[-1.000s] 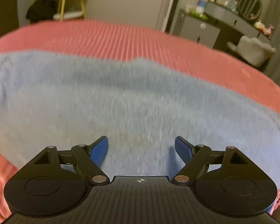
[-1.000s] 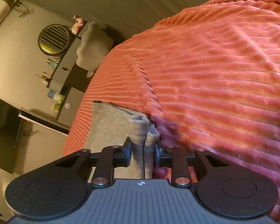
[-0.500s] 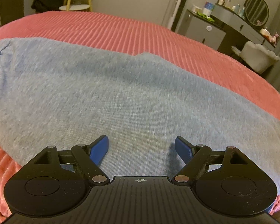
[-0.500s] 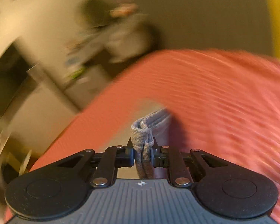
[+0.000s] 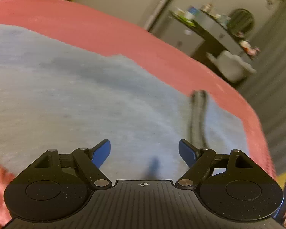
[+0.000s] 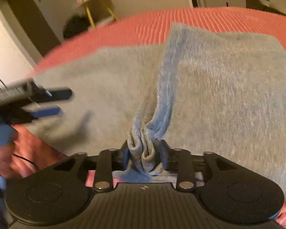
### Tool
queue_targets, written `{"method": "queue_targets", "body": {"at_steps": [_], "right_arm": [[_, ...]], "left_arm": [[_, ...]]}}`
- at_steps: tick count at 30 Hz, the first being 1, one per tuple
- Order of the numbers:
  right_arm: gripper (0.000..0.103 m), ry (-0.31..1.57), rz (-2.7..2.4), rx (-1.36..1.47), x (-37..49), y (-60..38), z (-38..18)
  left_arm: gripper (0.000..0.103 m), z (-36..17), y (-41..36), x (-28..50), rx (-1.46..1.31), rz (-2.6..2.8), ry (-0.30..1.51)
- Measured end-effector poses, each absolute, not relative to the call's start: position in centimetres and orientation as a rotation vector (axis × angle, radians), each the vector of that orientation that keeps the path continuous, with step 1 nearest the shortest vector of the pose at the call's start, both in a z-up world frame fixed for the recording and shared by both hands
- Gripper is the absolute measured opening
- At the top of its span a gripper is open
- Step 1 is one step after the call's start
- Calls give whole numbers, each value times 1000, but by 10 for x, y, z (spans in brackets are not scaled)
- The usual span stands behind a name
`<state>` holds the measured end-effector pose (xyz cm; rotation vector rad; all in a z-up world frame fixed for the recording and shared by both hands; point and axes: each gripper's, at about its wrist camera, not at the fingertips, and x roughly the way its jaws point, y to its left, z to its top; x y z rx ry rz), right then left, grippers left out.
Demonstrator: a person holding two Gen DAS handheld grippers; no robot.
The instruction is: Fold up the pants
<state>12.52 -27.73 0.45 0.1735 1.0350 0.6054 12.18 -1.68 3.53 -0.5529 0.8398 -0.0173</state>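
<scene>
Grey-blue pants lie spread on a red ribbed bedspread. My left gripper is open and empty, low over the cloth. My right gripper is shut on a bunched fold of the pants and a folded-over layer lies beyond it on the rest of the pants. The left gripper also shows blurred at the left of the right wrist view. A dark blurred strip lies on the cloth at the right of the left wrist view.
The bed's far edge curves off to the right. Beyond it stand a dark dresser with bottles and a white chair. A yellow-legged stool stands past the bed.
My right gripper has swung round with the held fold and now faces across the pants, with a layer laid over. The left gripper has shifted right over the cloth, still open.
</scene>
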Motion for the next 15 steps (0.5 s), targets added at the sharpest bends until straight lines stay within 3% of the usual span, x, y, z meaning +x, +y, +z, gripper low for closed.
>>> {"method": "queue_targets", "body": {"at_steps": [2, 4, 6, 8, 11, 15], "right_arm": [[67, 1020, 605, 431, 131, -312, 12], [70, 980, 534, 603, 134, -345, 13], [70, 993, 391, 661, 135, -371, 2], [34, 999, 259, 640, 130, -392, -11], [38, 931, 232, 866, 117, -416, -19], [48, 891, 244, 943, 112, -423, -24]], "left_arm": [[85, 36, -28, 135, -563, -75, 859], [84, 37, -41, 150, -570, -119, 876], [85, 36, -56, 167, -585, -173, 890], [83, 29, -70, 188, -589, -203, 937], [77, 17, -88, 212, -574, -222, 1010], [76, 0, -103, 237, -606, -261, 1064]]}}
